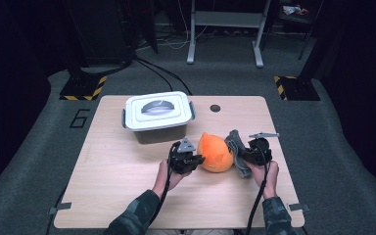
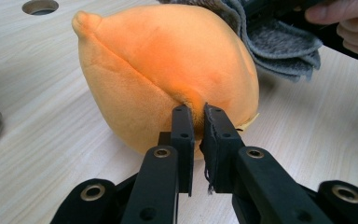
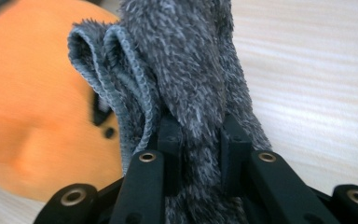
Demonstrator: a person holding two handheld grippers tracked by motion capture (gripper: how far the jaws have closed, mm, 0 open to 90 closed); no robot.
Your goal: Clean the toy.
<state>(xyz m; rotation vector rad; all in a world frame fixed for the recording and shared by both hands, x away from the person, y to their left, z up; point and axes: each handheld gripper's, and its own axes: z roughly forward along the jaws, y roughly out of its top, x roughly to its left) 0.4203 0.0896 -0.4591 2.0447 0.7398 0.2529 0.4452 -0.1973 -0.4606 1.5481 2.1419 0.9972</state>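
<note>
An orange plush toy (image 1: 215, 152) shaped like a pointed fruit rests on the wooden table (image 1: 117, 186) near its middle. My left gripper (image 1: 199, 159) is at the toy's left side, shut on a pinch of its orange fabric (image 2: 195, 110). A folded grey fuzzy cloth (image 1: 237, 149) leans against the toy's right side. My right gripper (image 1: 245, 155) is shut on that cloth, whose folds (image 3: 186, 79) bulge up between the jaws. In the right gripper view the orange toy (image 3: 37, 107) fills the left, blurred.
A grey plastic box with a white clip-on lid (image 1: 158, 109) stands behind the toy, left of centre. A round cable hole (image 1: 215, 108) sits near the table's far edge. Bare wood lies to the front and left. Dark floor surrounds the table.
</note>
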